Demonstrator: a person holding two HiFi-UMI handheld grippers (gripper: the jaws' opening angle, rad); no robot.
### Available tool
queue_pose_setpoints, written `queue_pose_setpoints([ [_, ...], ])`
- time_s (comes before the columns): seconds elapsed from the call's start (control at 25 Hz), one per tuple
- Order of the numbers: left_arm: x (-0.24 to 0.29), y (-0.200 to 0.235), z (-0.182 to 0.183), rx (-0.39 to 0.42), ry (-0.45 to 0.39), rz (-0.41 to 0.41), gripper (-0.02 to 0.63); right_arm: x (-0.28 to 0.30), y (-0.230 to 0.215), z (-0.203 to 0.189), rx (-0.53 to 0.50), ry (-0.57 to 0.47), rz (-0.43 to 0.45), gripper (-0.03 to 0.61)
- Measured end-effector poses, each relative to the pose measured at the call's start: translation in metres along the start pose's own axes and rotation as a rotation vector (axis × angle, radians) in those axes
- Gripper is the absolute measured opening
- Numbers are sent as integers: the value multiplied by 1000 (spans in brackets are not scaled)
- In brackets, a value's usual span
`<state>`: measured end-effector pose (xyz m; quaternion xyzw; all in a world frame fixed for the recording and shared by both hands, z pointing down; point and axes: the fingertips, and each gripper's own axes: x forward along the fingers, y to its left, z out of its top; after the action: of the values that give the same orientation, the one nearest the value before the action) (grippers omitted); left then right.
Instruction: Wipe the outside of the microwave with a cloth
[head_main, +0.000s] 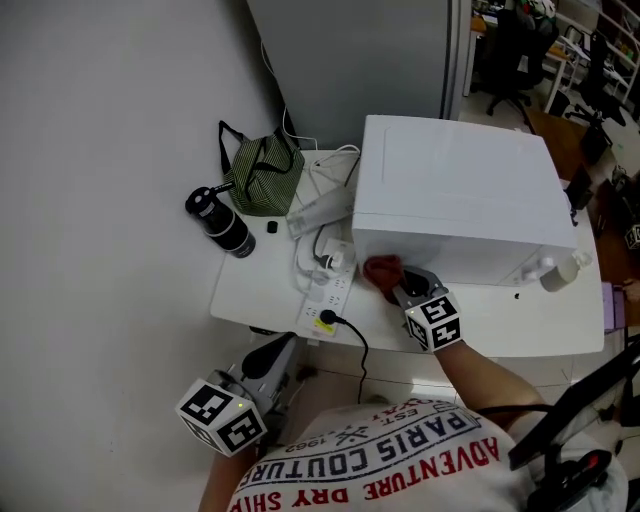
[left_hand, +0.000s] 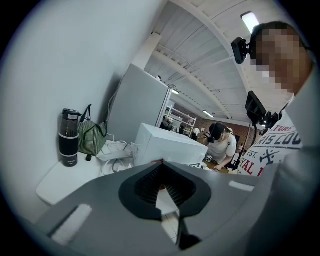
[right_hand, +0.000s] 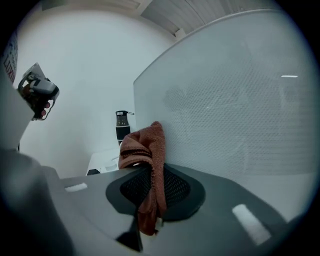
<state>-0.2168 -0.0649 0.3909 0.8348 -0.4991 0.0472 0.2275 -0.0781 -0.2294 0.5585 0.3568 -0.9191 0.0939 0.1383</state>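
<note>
The white microwave stands on the white table. My right gripper is shut on a red-brown cloth, held at the lower left of the microwave's front. In the right gripper view the cloth bunches up between the jaws, beside the microwave's door. My left gripper hangs low, below the table's near edge, away from the microwave. In the left gripper view its jaws are closed with nothing between them, and the microwave shows ahead.
A black bottle and a green striped bag sit at the table's left. A white power strip with cables lies beside the microwave. A small white bottle stands at its right front. Another person is seated beyond.
</note>
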Motion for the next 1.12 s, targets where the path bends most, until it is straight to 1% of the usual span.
queue_pose_setpoints([
  [0.2, 42, -33, 2, 28, 25, -113, 5, -50, -45, -6, 18, -13, -97, 49],
  [0.44, 95, -83, 2, 65, 69, -260, 6, -124, -111, -20, 60, -22, -262, 49],
  [0.64, 130, -123, 1, 94, 102, -364, 5, -184, -163, -33, 124, -35, -404, 49],
  [0.72, 141, -137, -1, 104, 115, -396, 5, -202, -178, -38, 145, -38, -445, 49],
  [0.8, 149, -149, -1, 112, 126, -423, 5, -212, -186, -39, 154, -36, -456, 48],
  [0.92, 156, -163, 1, 127, 137, -452, 5, -218, -187, -37, 153, -29, -449, 48],
  [1.12, 154, -165, 4, 130, 131, -458, 5, -223, -181, -36, 172, -34, -437, 48],
])
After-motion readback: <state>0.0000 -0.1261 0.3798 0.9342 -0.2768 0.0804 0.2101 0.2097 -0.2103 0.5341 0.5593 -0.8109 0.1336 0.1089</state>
